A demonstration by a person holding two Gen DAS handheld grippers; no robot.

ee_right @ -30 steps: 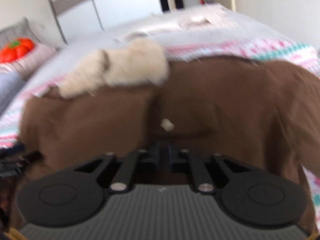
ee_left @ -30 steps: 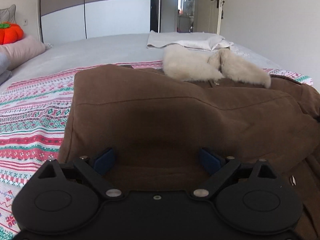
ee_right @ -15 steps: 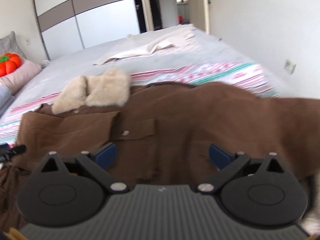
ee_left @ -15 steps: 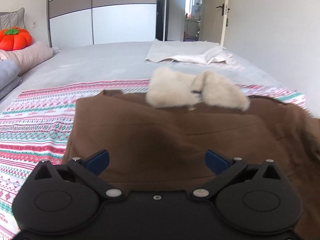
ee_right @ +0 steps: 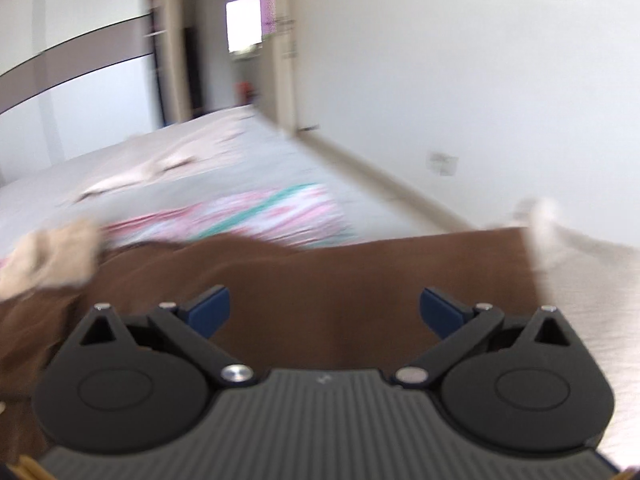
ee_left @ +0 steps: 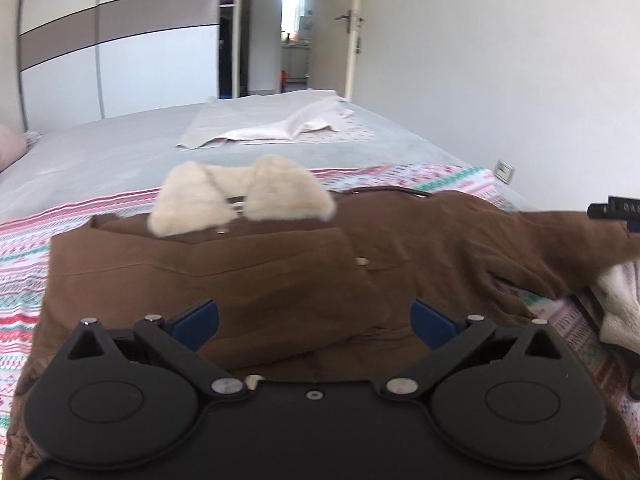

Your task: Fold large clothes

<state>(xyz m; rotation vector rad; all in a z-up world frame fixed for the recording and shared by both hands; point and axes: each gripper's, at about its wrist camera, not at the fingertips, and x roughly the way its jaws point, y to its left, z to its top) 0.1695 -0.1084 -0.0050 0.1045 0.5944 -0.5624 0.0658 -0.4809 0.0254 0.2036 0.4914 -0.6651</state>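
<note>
The brown coat [ee_left: 280,276] lies flat on the bed [ee_left: 104,152], fluffy collar [ee_left: 240,200] far. Both the left claw [ee_left: 314,316] and right claw [ee_right: 324,308] are wide apart and hold nothing. Next, grab the long sleeve [ee_right: 400,276] on the right by its end and lay it smoothly across the coat.

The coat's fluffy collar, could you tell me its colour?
Cream collar; clearest in the left wrist view.

The brown coat [ee_left: 280,280] was matt, soft-looking cloth, its cream collar [ee_left: 240,200] fluffy like fleece. The patterned blanket [ee_left: 24,264] looked woven. The left tool [ee_left: 314,320] was matt black plastic with shiny metal pins.
</note>
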